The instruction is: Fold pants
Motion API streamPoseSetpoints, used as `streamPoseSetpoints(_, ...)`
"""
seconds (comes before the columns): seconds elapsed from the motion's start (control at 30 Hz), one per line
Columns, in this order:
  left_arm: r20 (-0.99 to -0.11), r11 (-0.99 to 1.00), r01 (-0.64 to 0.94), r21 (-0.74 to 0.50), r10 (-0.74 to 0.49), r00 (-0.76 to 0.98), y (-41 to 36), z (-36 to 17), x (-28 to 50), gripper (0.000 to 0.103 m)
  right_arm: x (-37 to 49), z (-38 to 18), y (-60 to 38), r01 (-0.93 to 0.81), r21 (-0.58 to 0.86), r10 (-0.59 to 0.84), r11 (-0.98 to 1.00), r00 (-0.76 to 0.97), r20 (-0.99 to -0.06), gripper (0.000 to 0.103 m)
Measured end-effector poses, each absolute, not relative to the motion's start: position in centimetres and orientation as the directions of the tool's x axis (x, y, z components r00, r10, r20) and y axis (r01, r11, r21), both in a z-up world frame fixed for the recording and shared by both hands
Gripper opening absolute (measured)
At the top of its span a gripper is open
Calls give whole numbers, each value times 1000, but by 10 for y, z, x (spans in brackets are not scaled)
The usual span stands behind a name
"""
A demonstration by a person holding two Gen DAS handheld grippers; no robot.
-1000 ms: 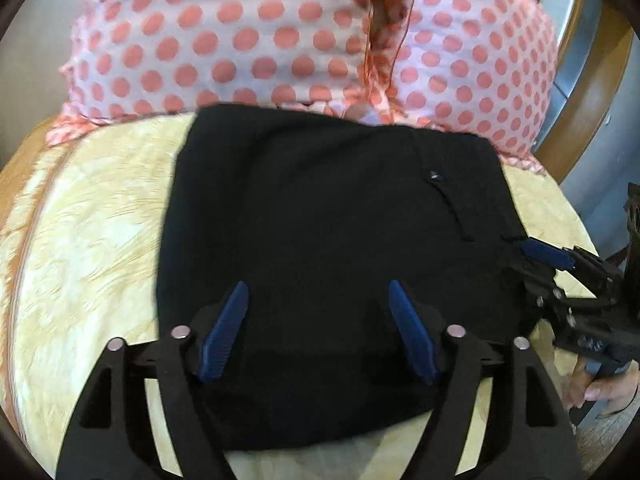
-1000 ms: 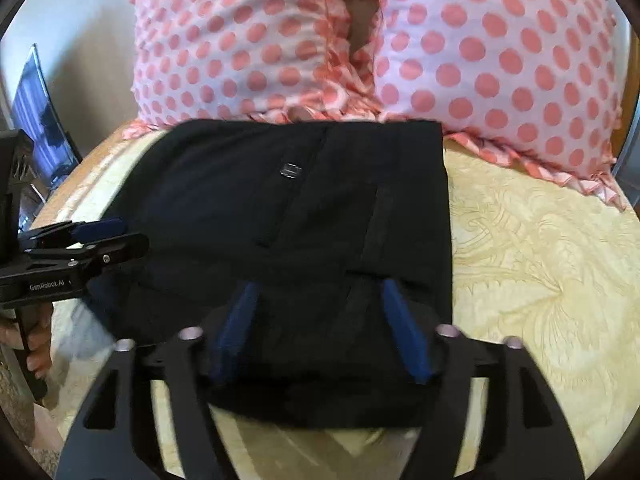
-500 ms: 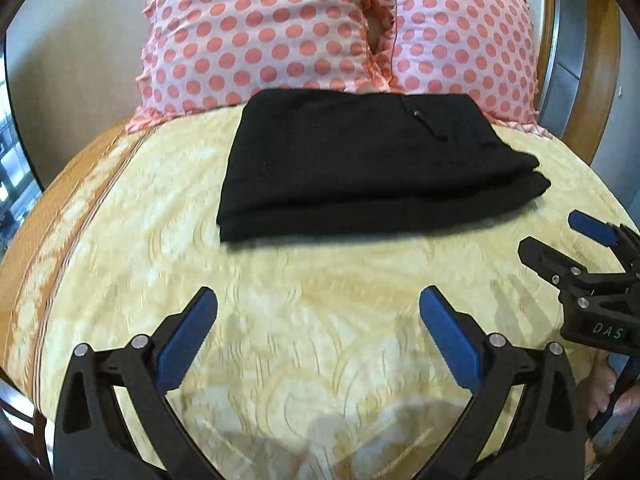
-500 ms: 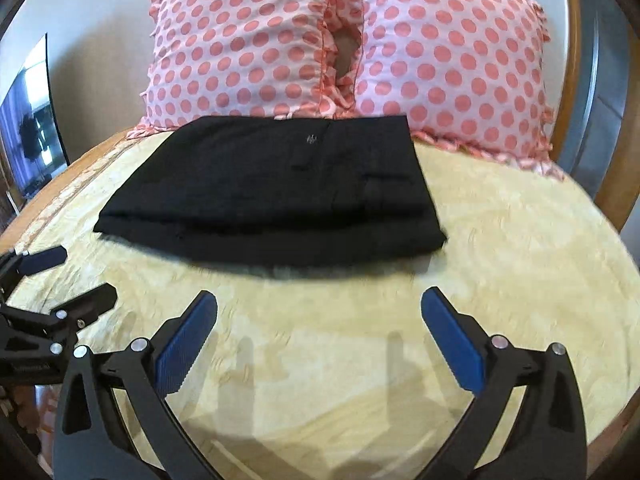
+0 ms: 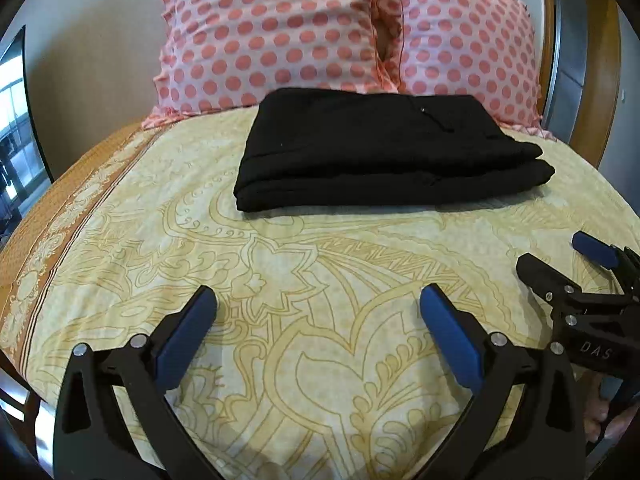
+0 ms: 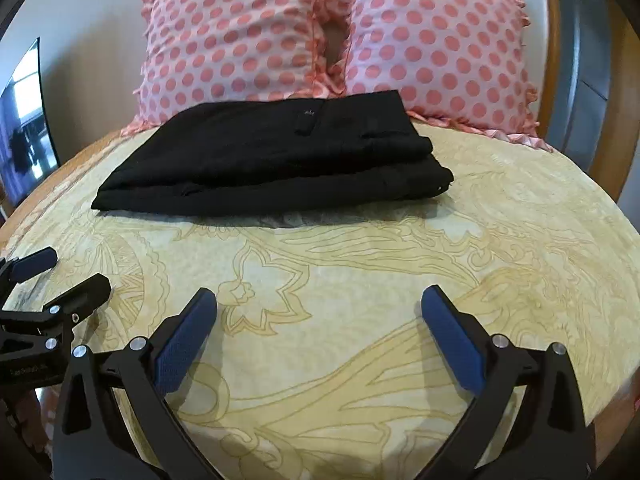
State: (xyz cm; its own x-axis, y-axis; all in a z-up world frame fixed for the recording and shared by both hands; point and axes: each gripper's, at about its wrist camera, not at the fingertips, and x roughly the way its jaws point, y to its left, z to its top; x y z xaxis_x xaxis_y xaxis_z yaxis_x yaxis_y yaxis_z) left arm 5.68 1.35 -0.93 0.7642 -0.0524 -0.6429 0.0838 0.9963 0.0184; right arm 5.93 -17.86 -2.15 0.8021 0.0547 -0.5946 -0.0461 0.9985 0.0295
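Black pants [image 5: 380, 152] [image 6: 280, 160] lie folded in a flat stack on the yellow patterned bedspread [image 5: 280, 280] [image 6: 400, 260], just in front of the pillows. My left gripper [image 5: 318, 300] is open above bare bedspread, well short of the pants, nothing between its blue pads. My right gripper [image 6: 319, 300] is open too, equally far back from the stack and empty. Each gripper shows in the other's view: the right gripper [image 5: 560, 260] at the right edge, the left gripper [image 6: 64, 272] at the left edge.
Two pink pillows with red dots [image 5: 280, 32] [image 6: 432, 40] lean against a wooden headboard [image 5: 600, 60] behind the pants. An orange border [image 5: 60, 208] runs along the bed's left side. A dark screen [image 6: 24, 120] stands at the far left. A hand [image 5: 604, 416] holds the right gripper's handle.
Both grippers let go of the pants, opened wide and drew back toward the bed's near edge. The folded pants stay by the pillows.
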Motion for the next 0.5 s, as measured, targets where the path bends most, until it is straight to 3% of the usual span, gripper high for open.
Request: streamPoseSetpoints(0.5,-625,997,77,20,-47,779,15,-9,55,101,60,-19,-179,-48,29,56,998,798,-600,102)
